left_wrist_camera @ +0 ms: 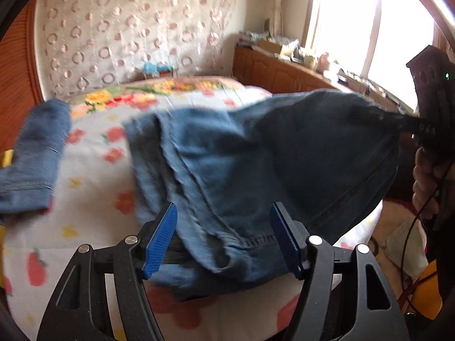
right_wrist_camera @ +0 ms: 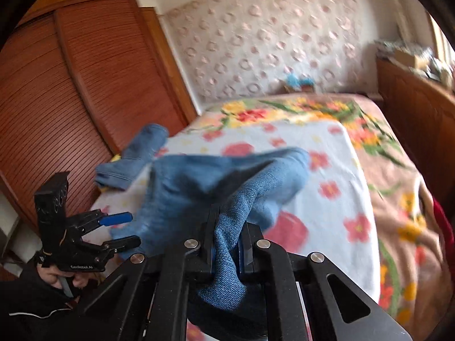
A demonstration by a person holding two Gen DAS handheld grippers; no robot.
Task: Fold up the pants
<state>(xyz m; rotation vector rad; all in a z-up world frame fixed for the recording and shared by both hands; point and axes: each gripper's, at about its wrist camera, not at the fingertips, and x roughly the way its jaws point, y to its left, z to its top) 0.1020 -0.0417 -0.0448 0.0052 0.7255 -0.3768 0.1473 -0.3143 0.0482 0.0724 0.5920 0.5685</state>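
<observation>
The blue jeans point(left_wrist_camera: 227, 170) lie partly on the floral bedsheet point(left_wrist_camera: 93, 170), one bunched end lifted and clamped tight in the right gripper point(right_wrist_camera: 227, 244); from there the denim runs down to the left gripper point(left_wrist_camera: 223, 238), whose blue pads stand spread astride the hem without pressing it

Left wrist view: you look down along the left gripper point(left_wrist_camera: 223, 237), close over the pants point(left_wrist_camera: 241, 156), bed point(left_wrist_camera: 93, 170) ahead, window point(left_wrist_camera: 369, 22) at 2 o'clock. Right wrist view: you look down along the right gripper point(right_wrist_camera: 227, 251), close on the same pants, wardrobe point(right_wrist_camera: 85, 85) at 10 o'clock. Shared: pants, bed, headboard point(left_wrist_camera: 128, 28).
</observation>
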